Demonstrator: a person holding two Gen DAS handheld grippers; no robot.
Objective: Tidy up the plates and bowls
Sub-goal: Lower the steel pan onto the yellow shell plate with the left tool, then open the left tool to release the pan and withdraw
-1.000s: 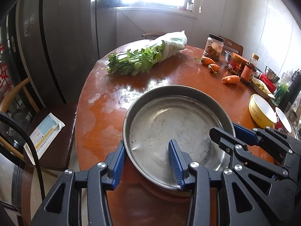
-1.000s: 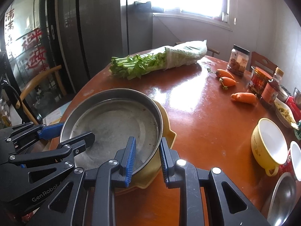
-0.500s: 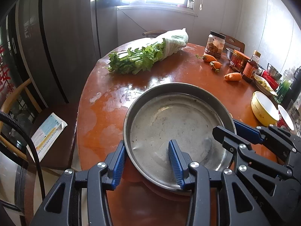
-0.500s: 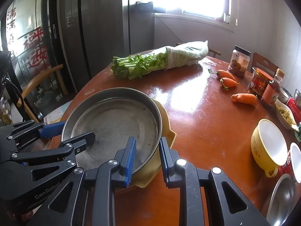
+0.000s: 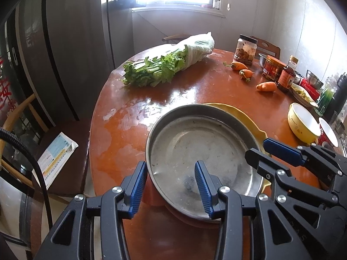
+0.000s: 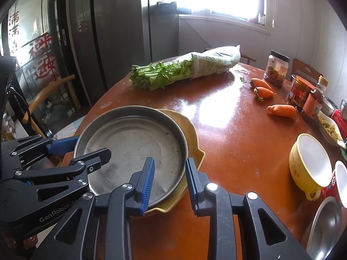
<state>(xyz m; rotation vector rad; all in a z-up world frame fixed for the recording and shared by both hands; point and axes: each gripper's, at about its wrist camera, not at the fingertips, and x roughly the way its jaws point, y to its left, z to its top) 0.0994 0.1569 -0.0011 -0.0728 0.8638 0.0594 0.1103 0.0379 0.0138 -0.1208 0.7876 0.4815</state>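
Both tools are straddling the metal pan's rim: left tool gaping wide, right tool half-open, neither one pinching. The pan is sitting on the yellow plate. Stacking looks underway; next, probably heading right of the pan for the yellow bowl.

Home kitchen: fridge, dining table with greens, carrots, jars.

The right gripper straddles the rim of the round steel pan, which sits on a yellow plate; the left gripper straddles the opposite rim.
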